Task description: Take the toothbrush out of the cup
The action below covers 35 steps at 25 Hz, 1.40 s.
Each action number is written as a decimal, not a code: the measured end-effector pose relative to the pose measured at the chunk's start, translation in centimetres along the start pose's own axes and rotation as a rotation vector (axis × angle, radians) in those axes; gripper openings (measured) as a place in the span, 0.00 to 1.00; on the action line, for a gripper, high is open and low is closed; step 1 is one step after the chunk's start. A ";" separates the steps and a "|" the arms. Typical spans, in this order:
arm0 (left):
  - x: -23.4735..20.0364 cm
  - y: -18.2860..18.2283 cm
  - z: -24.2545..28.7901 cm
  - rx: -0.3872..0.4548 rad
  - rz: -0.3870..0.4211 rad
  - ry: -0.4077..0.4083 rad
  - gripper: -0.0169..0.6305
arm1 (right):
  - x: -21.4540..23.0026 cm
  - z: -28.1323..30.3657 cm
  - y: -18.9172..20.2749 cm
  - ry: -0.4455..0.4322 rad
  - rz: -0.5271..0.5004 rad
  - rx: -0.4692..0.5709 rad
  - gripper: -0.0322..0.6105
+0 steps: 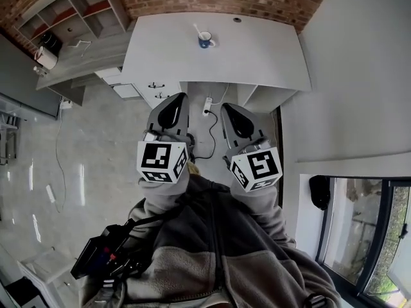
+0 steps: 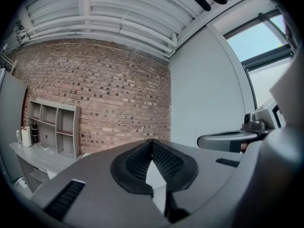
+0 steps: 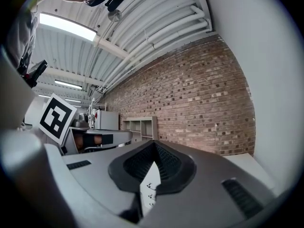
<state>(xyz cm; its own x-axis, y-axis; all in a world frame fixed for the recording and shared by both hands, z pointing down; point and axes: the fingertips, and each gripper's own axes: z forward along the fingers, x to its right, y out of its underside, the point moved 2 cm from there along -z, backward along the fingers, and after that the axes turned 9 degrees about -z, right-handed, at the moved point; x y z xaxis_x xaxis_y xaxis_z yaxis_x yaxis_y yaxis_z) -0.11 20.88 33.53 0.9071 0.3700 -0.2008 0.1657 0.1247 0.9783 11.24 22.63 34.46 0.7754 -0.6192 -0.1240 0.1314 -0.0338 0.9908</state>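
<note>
While you stood back from the table [image 1: 257, 56], the cup [image 1: 205, 41] sat out of reach at top centre.
You held the left gripper [image 1: 171, 111] and the right gripper [image 1: 240, 120] side by side in the middle of the frame, close to your chest and well apart from the cup. That read as a carrying pose, since nothing was within reach. In each gripper view the jaw tips met with nothing between them, only brick and wall beyond. The toothbrush [image 1: 198, 29] stood in the cup, leaning to the upper left, so its top rose clear of the rim. That was probably the easiest part to pinch. By my judgement the task was not yet begun: you had to step up and part one pair of jaws.
</note>
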 end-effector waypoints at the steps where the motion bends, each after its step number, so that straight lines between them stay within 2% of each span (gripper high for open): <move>1: -0.7 -0.2 0.6 0.000 -0.002 -0.004 0.03 | 0.3 0.9 -0.1 0.000 -0.003 -0.001 0.05; 5: -1.7 -0.5 1.8 -0.002 -0.007 -0.011 0.03 | 1.2 2.3 -0.3 0.004 -0.003 -0.007 0.05; 9: -6.3 -0.6 6.9 -0.035 -0.022 -0.009 0.03 | 3.6 8.4 -0.2 0.024 0.010 0.008 0.05; 13: -10.2 -0.7 11.1 -0.074 -0.043 -0.013 0.03 | 5.5 13.6 -0.5 0.031 -0.028 0.031 0.05; 23: -17.3 -1.1 19.2 -0.123 -0.073 -0.001 0.03 | 9.2 24.2 0.3 0.055 -0.018 -0.034 0.05; 26: -19.3 -1.4 20.7 -0.127 -0.074 -0.004 0.03 | 9.4 27.1 0.5 0.039 -0.016 -0.049 0.05; 35: -23.3 -0.8 24.3 -0.157 -0.106 0.045 0.03 | 10.1 32.3 2.1 0.034 -0.014 -0.121 0.05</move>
<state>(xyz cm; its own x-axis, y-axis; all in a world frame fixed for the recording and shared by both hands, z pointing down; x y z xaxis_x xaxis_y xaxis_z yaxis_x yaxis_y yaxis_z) -12.00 -10.28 38.69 0.8690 0.3874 -0.3079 0.1939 0.3057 0.9322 -0.62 -9.06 37.04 0.7930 -0.5924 -0.1419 0.2147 0.0538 0.9752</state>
